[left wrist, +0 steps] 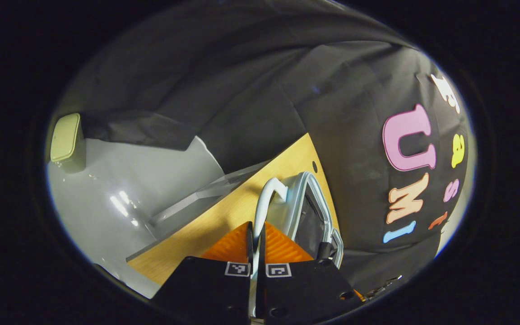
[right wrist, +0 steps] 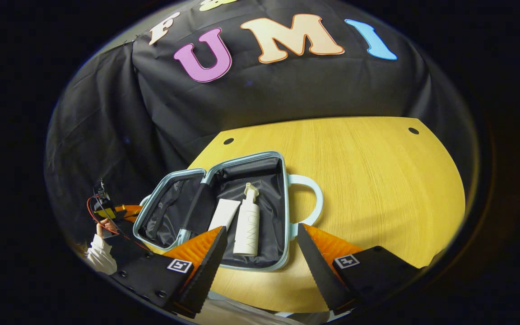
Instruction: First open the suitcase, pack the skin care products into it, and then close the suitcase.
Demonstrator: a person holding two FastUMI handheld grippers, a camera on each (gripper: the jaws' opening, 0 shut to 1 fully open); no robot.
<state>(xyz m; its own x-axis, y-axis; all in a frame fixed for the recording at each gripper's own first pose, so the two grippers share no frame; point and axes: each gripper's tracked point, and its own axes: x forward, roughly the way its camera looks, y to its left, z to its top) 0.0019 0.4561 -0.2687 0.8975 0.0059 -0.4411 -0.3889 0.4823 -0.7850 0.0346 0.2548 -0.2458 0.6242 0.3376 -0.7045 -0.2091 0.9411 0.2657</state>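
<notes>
The pale blue suitcase [right wrist: 282, 212] lies open on the wooden table [right wrist: 368, 180], its black lining showing. A white pump bottle [right wrist: 247, 225] and a white tube [right wrist: 224, 214] lie side by side in the right half. My right gripper [right wrist: 261, 230] is open, hovering over the near edge of that half. In the left gripper view, my left gripper [left wrist: 256, 228] is shut on the lid's white handle [left wrist: 266, 194], with the lid [left wrist: 309, 212] just beyond. The right gripper view shows the left gripper [right wrist: 118, 210] at the lid's outer edge.
The table has small round holes [right wrist: 228, 141] near its back corners. The second suitcase handle [right wrist: 307, 198] sticks out to the right. A white sleeve [right wrist: 99, 255] shows at the lower left. Grey floor [left wrist: 120, 189] and a beige box [left wrist: 66, 137] lie beyond the table edge.
</notes>
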